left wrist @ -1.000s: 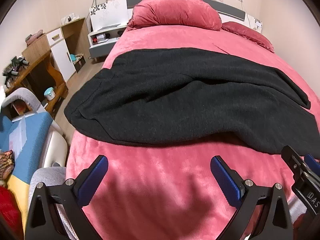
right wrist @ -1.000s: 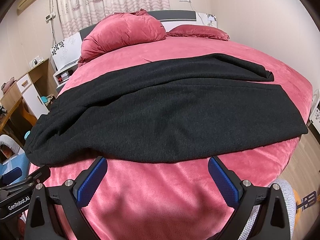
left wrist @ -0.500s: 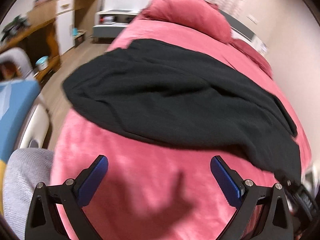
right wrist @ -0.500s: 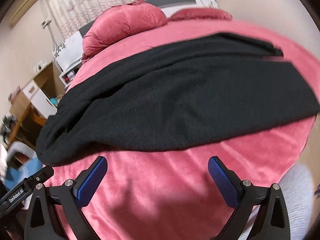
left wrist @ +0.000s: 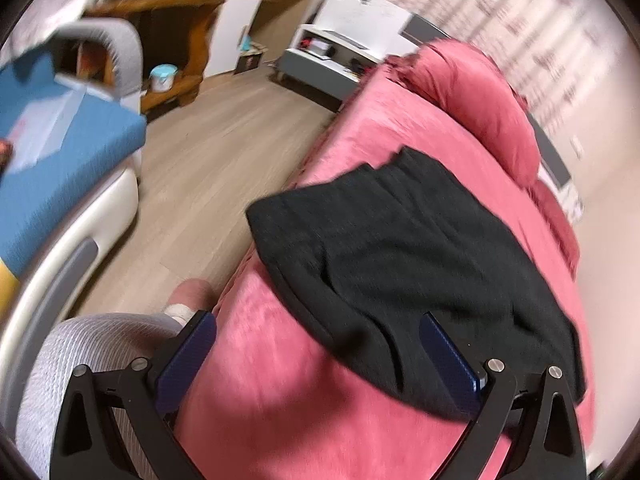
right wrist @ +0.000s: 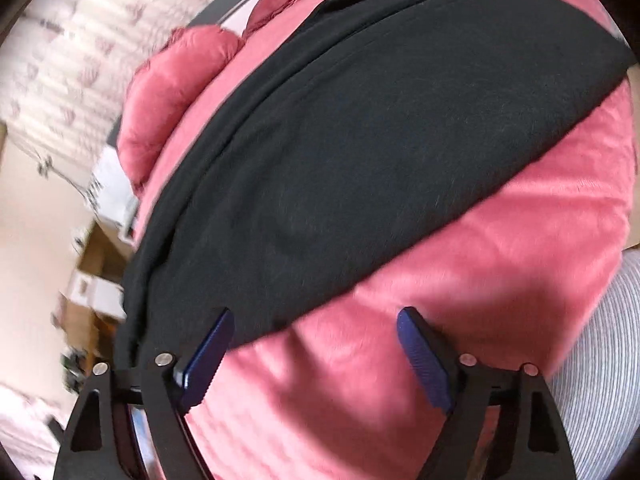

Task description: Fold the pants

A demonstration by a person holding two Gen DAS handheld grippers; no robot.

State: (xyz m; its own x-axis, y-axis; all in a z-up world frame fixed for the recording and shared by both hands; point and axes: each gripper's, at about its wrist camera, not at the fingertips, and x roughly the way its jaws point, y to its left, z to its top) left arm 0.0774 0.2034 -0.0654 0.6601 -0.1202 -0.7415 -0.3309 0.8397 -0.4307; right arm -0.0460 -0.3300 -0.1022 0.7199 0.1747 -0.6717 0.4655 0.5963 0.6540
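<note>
Both grippers, left [left wrist: 320, 356] and right [right wrist: 316, 356], released; right jaws just closing, empty. Pinch black pants [right wrist: 360, 152] hem just ahead, matched corners.

Motion blur smears the curtains [left wrist: 532, 20]; pants [right wrist: 380, 140] run past the frame edge.
</note>
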